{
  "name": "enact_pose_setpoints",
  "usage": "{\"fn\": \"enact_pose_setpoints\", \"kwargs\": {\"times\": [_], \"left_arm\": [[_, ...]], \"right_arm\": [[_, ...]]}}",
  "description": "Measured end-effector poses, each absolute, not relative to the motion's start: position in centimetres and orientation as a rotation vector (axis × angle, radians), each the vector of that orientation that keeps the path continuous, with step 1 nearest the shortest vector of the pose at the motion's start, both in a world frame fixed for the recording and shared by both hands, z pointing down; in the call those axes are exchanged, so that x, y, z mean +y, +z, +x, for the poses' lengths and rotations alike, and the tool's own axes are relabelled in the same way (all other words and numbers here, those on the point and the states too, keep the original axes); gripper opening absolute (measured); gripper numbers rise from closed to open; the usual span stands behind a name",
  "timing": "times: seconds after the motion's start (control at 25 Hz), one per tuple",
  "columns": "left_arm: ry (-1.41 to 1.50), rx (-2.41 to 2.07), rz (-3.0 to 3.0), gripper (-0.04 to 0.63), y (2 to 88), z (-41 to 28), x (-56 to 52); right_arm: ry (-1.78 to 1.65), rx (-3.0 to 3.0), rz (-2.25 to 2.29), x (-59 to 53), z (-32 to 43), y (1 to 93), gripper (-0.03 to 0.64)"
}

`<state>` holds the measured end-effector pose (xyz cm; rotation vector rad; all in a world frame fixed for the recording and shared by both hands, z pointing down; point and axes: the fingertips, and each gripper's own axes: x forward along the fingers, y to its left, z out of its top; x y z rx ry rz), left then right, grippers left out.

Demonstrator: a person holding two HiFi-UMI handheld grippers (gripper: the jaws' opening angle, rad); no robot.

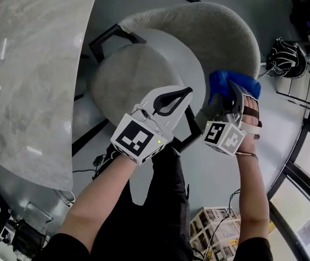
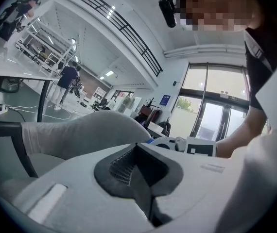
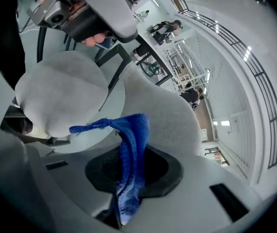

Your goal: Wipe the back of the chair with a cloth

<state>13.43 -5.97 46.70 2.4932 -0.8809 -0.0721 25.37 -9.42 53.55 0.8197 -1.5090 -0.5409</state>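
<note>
The right gripper (image 1: 230, 94) pinches the blue cloth (image 1: 223, 82) near the chair back (image 1: 209, 26); rubbing hard could pull it free. The left gripper (image 1: 183, 94) is closed, holding nothing.

Terry-textured blue cloth (image 3: 129, 169), matt fabric chair (image 1: 215, 26), glossy tabletop (image 1: 30, 64)
</note>
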Motion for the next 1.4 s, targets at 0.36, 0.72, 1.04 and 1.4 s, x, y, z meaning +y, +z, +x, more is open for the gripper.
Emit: {"fn": "enact_pose_setpoints", "kwargs": {"times": [0.36,0.72,1.04,1.4], "left_arm": [[-0.105,-0.881,2.484,0.008,49.5,12.8,-6.5],[-0.15,-0.94,2.426,0.008,51.6,11.3,-7.2],[-0.175,-0.958,2.389,0.008,53.8,9.7,-7.9],[-0.187,-0.968,2.36,0.008,55.4,8.9,-7.6]], "right_arm": [[-0.582,-1.32,0.444,-8.1,25.1,57.5,0.061],[-0.611,-1.131,-0.116,-5.6,25.8,62.7,0.061],[-0.48,-1.091,-0.289,-2.8,25.7,66.7,0.061],[-0.336,-1.148,-0.377,1.4,24.9,69.5,0.061]]}}
